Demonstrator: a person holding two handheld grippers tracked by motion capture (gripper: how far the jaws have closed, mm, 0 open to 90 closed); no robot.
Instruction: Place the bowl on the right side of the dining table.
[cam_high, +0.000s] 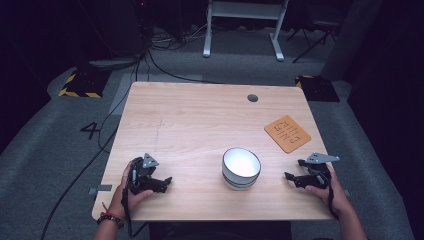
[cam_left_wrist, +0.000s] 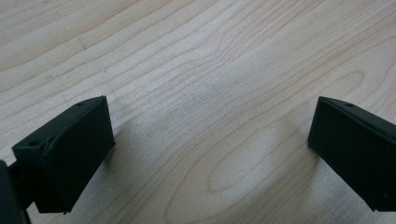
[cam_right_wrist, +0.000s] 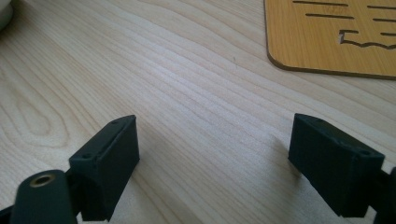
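We see a light wooden table (cam_high: 200, 125) with visible grain, standing on a grey carpeted floor (cam_high: 45, 150). A white bowl (cam_high: 241, 167) with a dark band round its outside sits on the table toward the near edge, right of centre, and an orange flat mat (cam_high: 287, 133) with cut-out slots lies well apart from it, near the right edge. A small dark round grommet (cam_high: 252, 98) is set into the tabletop near the far edge, and two hand-held grippers rest on the wood at the near corners.

Overhead forward-down; gripper cameras close over table (cam_high: 200, 115).
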